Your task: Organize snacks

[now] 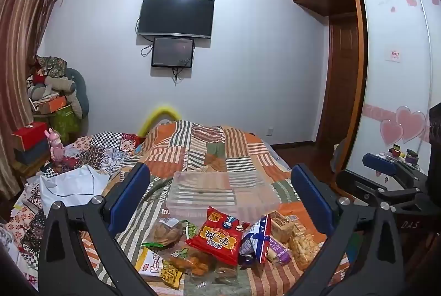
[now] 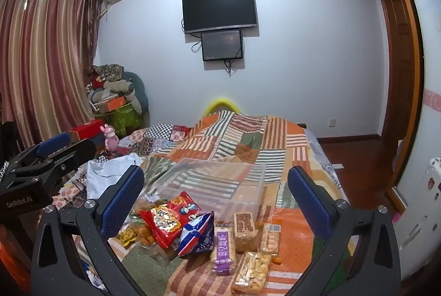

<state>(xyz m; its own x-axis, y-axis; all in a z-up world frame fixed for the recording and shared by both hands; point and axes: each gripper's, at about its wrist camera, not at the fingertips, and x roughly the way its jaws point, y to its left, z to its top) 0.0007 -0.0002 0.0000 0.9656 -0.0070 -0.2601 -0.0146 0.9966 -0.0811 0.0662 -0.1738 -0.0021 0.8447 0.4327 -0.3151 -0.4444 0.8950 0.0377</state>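
Snacks [image 2: 193, 229] lie in a pile on the bed [image 2: 275, 141], with a red bag [image 2: 168, 218] on top. Just behind them sits a clear box [image 2: 215, 183]. Left gripper [image 1: 220, 199] and right gripper [image 2: 215, 199] are both wide and hold nothing.

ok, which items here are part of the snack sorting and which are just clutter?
Job:
- clear plastic bin
- red snack bag
- blue-white bag
- purple-label pack
- left gripper, open
- right gripper, open

Clutter:
- pink toy
- white cloth
- red box
- wall TV
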